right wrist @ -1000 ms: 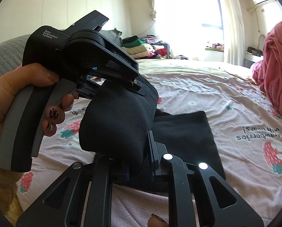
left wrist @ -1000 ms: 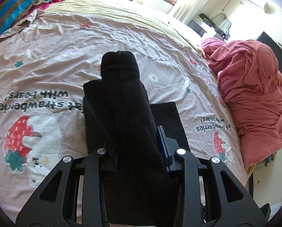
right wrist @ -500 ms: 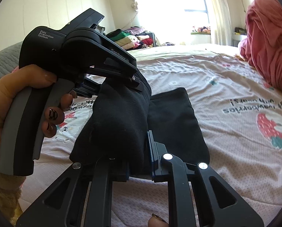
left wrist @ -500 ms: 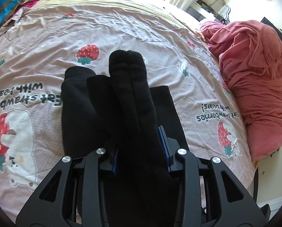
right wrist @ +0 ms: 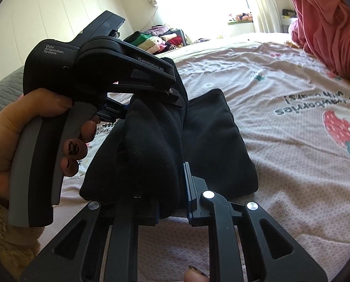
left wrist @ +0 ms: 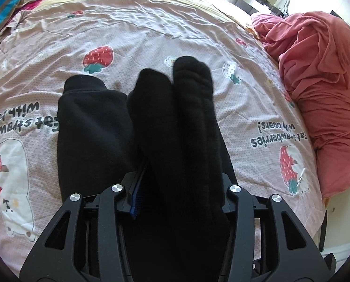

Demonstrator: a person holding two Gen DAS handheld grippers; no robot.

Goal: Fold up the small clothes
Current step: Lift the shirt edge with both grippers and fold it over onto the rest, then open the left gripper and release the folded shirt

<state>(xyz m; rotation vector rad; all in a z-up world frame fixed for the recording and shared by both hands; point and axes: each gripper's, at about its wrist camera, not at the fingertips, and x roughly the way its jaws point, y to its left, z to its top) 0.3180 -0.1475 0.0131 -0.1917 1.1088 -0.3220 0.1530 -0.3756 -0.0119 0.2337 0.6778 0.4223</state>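
Both tongs have hold of the same black garment (left wrist: 186, 127), a small fleecy piece being doubled over on the bedspread (left wrist: 151, 30). Between the fingers of the left gripper (left wrist: 182, 195) the cloth bunches in thick rolls; its jaws have just been opening, and a gap shows beside the blue pad on one side, so the grip looks slack or let go (the other pad is buried in fabric, and I cannot tell whether it presses). Over in the right gripper (right wrist: 172, 202), the jaws are clenched on the near edge of the folded layer, which keeps that layer from sliding while the fold is laid. Beyond and below both tools, the lower half of the garment lies flat on the bedspread, ready to receive the upper half. From the right wrist view, the left hand (right wrist: 17, 141) wraps the handle of its tool just above the cloth. Well off to the side sits a red quilt (left wrist: 320, 89).
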